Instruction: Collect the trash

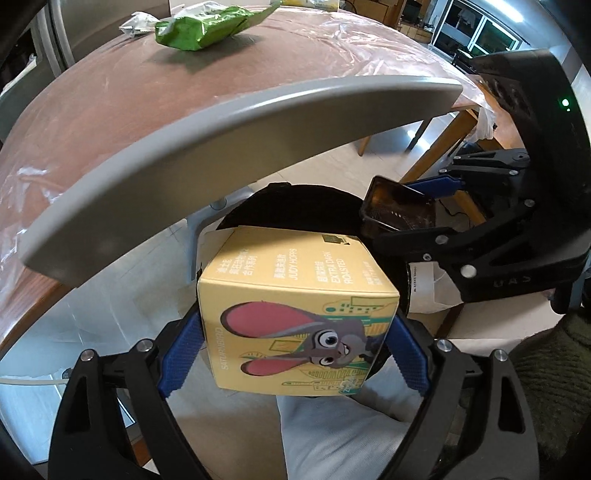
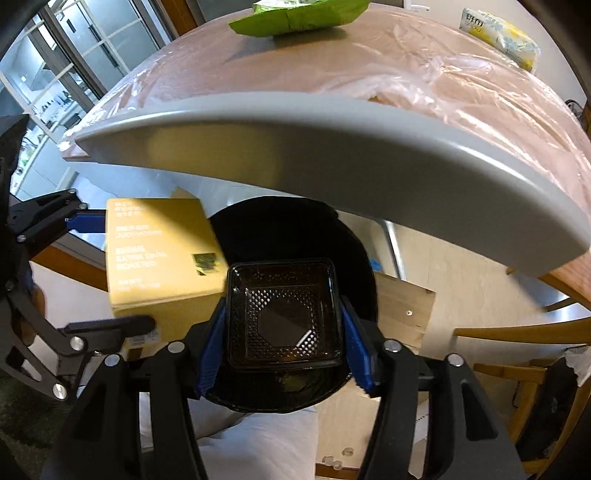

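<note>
My left gripper is shut on a yellow carton with a rabbit picture and holds it over the near rim of a black-lined bin. The carton also shows in the right wrist view, left of the bin. My right gripper is shut on a dark square plastic tray and holds it over the bin's opening. That tray and gripper show in the left wrist view at the right. A green wrapper lies on the table; it shows in the right wrist view too.
A grey chair back arches above the bin, also in the right wrist view. The table is covered in clear plastic. A crumpled white wrapper and a tissue pack lie on it. A wooden board stands beside the bin.
</note>
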The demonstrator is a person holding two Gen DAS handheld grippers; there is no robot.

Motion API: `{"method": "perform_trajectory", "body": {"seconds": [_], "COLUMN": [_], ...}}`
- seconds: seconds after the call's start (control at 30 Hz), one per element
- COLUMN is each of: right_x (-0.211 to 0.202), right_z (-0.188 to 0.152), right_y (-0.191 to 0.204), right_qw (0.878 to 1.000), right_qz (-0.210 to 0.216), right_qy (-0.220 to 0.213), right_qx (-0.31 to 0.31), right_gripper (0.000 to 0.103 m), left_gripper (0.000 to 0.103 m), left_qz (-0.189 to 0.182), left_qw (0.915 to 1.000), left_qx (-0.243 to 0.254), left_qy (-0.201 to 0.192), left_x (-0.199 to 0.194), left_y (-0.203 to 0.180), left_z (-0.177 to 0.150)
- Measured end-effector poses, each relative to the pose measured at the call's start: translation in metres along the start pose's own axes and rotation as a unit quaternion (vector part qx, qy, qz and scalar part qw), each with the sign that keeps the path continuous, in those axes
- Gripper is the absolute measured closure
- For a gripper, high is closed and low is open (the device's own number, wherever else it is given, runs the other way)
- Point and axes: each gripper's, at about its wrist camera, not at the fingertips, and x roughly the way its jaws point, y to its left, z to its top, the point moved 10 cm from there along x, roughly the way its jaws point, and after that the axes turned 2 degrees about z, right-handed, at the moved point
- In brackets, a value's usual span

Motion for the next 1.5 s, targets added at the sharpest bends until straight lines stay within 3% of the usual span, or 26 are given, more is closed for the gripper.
{"method": "perform_trajectory", "body": {"seconds": [0.03,0.07,0.6,0.8,0.87,0.97,1.1,1.33,1.5], "right_x": [-0.001,-0.004,-0.039,-0.095,-0.103,-0.107,-0.087,-0.047,-0.024], "right_z": [0.000,-0.001,0.015,0.047,0.065,0.104,0.156,0.216,0.231], "right_y": [-0.002,-0.004,-0.004,0.012,0.011,0.005,0.001,0.000,-0.005], "right_qw": [1.000,1.000,0.999,0.994,0.991,0.985,0.983,0.987,0.991], "right_qz": [-0.001,-0.002,0.007,0.010,-0.004,-0.031,-0.046,-0.034,-0.030], "right_qy": [-0.003,-0.008,-0.032,-0.106,-0.126,-0.166,-0.173,-0.150,-0.128], "right_qx": [0.004,0.010,0.010,-0.027,-0.034,-0.040,-0.045,-0.042,-0.034], "right_gripper": [0.026,0.021,0.020,0.020,0.014,0.008,0.008,0.008,0.008], "left_gripper": [0.012,0.012,0.011,0.011,0.011,0.002,0.002,0.002,0.002], "left_qz": [0.001,0.001,-0.008,-0.013,-0.016,-0.006,0.032,0.094,0.091], "left_qw": [1.0000,1.0000,1.0000,0.9973,0.9937,0.9828,0.9745,0.9791,0.9846], "left_qx": [0.000,-0.001,-0.003,-0.006,-0.018,-0.071,-0.114,-0.096,-0.095], "left_qy": [0.001,0.003,0.000,-0.072,-0.110,-0.170,-0.191,-0.153,-0.115], "left_x": [0.000,0.001,-0.009,-0.075,-0.102,-0.135,-0.129,-0.059,-0.010], "left_y": [0.001,0.002,0.010,0.016,0.026,0.070,0.127,0.186,0.211], "left_z": [0.000,0.001,0.011,0.038,0.057,0.105,0.172,0.278,0.323]}}
